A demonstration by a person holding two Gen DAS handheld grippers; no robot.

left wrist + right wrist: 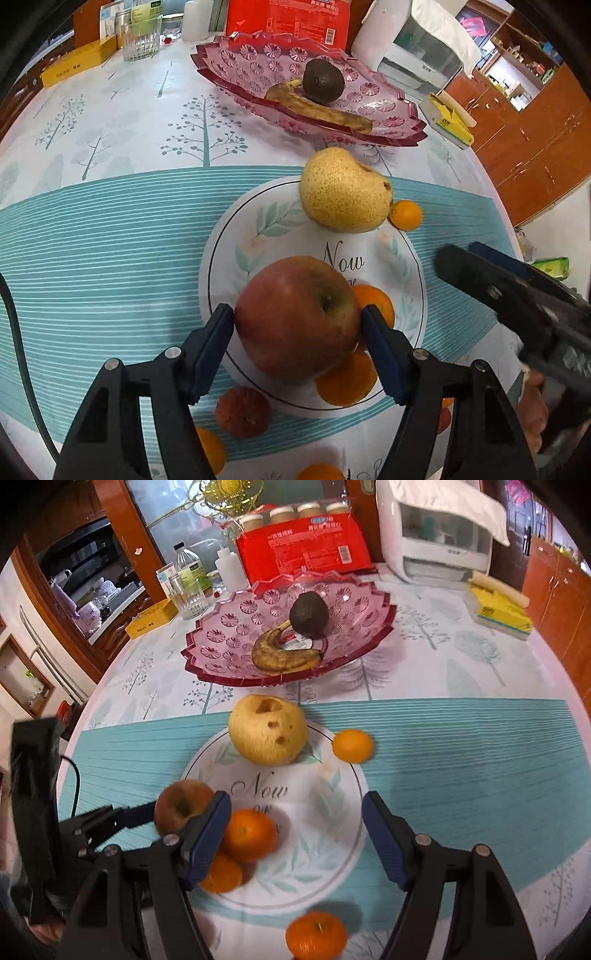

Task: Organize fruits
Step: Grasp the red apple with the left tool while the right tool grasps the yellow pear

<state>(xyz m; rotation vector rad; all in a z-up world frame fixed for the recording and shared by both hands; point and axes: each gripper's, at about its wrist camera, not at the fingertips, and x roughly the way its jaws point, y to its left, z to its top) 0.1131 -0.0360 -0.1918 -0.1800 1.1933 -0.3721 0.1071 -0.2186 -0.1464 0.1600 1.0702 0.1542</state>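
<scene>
1. Two fruits, an avocado point(308, 614) and a spotted banana point(284, 656), already lie in the pink glass dish point(221, 638) at twelve o'clock, likely the collecting place.
2. Several fruits wait on or around the printed round mat point(399, 258): a pear point(343, 190) on its twelve o'clock edge, oranges point(249, 834) near six.
3. Left gripper point(297, 325) straddles the apple point(295, 317) at its widest, blue pads touching both flanks, so the grip looks made for a lift.
4. Right gripper point(295, 812) hangs open over the mat with nothing between its jaws, an orange just beside its left finger, probably its target.
</scene>
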